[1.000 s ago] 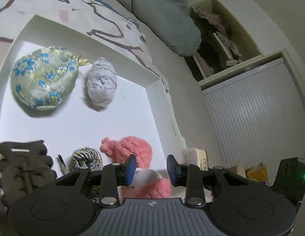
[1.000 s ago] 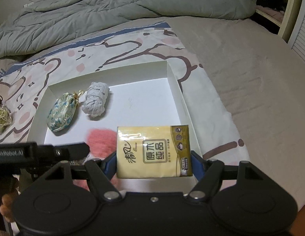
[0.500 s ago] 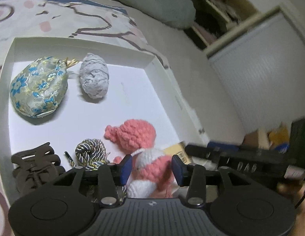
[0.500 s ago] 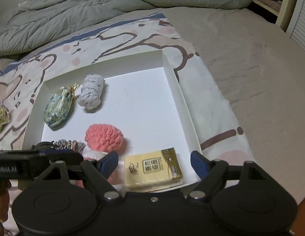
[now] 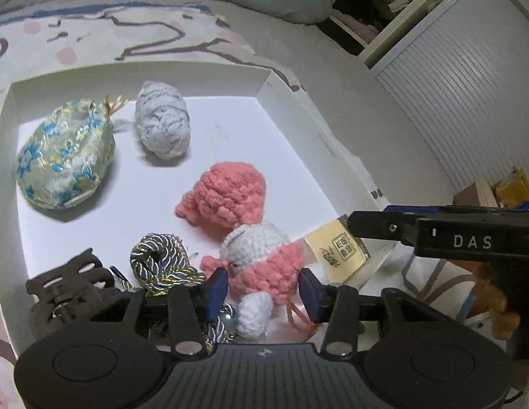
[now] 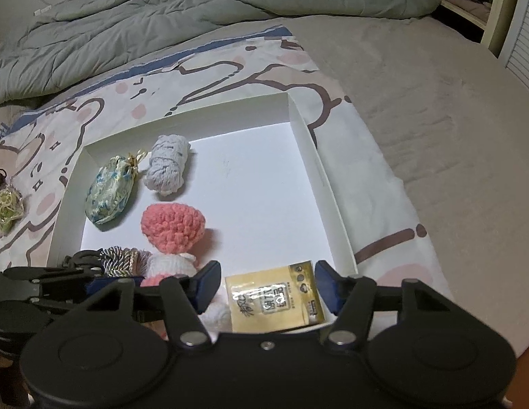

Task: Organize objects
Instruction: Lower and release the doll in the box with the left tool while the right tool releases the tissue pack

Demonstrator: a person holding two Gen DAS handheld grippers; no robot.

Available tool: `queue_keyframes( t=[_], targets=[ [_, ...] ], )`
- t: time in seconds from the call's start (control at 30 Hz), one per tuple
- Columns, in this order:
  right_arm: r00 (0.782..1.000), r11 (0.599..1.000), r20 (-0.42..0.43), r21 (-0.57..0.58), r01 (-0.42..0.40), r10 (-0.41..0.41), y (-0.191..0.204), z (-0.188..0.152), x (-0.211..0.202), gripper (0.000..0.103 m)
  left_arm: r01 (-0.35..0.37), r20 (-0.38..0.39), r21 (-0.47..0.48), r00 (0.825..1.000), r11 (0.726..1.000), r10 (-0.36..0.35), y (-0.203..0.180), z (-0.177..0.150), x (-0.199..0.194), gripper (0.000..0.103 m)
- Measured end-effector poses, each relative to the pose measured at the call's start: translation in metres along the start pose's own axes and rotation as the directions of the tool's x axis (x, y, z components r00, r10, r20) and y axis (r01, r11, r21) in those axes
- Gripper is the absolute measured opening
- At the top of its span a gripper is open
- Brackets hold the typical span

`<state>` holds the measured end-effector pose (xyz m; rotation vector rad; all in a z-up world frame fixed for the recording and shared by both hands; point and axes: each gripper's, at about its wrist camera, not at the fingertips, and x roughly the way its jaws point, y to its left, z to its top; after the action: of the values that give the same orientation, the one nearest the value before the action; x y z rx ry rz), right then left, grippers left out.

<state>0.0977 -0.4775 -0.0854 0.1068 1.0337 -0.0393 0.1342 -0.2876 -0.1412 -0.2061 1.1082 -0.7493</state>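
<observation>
A white box [image 6: 336, 204] is lying on a bed, on a sheet [image 6: 203, 68] printed with brown bear outlines and pink dots. A grey quilt [image 6: 196, 3] is lying bunched along the far side, and bare beige mattress [image 6: 435, 95] is showing to the right. Beyond the bed, a slatted white door [image 5: 469, 95] and an open shelf [image 5: 373, 10] of folded clothes are standing.

Inside the box, a tissue pack [image 6: 274, 298] is lying in the near right corner. The right hand-held gripper [image 6: 264, 284] is hovering over it with jaws spread wide on either side, gripping nothing. The left hand-held gripper [image 5: 262, 288] is also gaping open, its fingers flanking a pink doll [image 5: 251, 238] without pinching it. A floral pouch [image 5: 65, 156] and a grey yarn bundle [image 5: 162, 124] are sitting side by side near the far wall. A braided cord [image 5: 162, 264] and a dark hair clip [image 5: 66, 283] are lying near the left corner. Outside the box, a small bag [image 6: 5, 204] is resting on the sheet.
</observation>
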Motion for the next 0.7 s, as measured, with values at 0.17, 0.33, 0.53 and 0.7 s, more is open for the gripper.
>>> queue_keyframes(
  t=[0.17,0.33,0.53,0.7],
  targets=[
    [1.000,1.000,-0.006,-0.004,0.004,-0.004,0.001,0.000,0.001,0.062,0.016,-0.007,-0.010,1.000,1.000,-0.016,0.000,0.002,-0.004,0.048],
    [1.000,1.000,0.015,0.016,0.000,-0.001,0.000,0.001,-0.005,0.062,-0.015,0.014,0.023,1.000,1.000,0.015,-0.006,0.006,-0.018,0.059],
    [0.999,0.999,0.051,0.031,-0.020,0.018,0.000,0.000,-0.016,0.063,-0.093,0.046,0.064,0.995,0.994,0.090,-0.009,0.011,-0.039,0.072],
    [0.996,0.999,0.082,0.038,-0.022,0.019,0.002,-0.003,-0.027,0.067,-0.129,0.076,0.073,0.989,0.989,0.124,-0.009,0.012,-0.056,0.076]
  ],
)
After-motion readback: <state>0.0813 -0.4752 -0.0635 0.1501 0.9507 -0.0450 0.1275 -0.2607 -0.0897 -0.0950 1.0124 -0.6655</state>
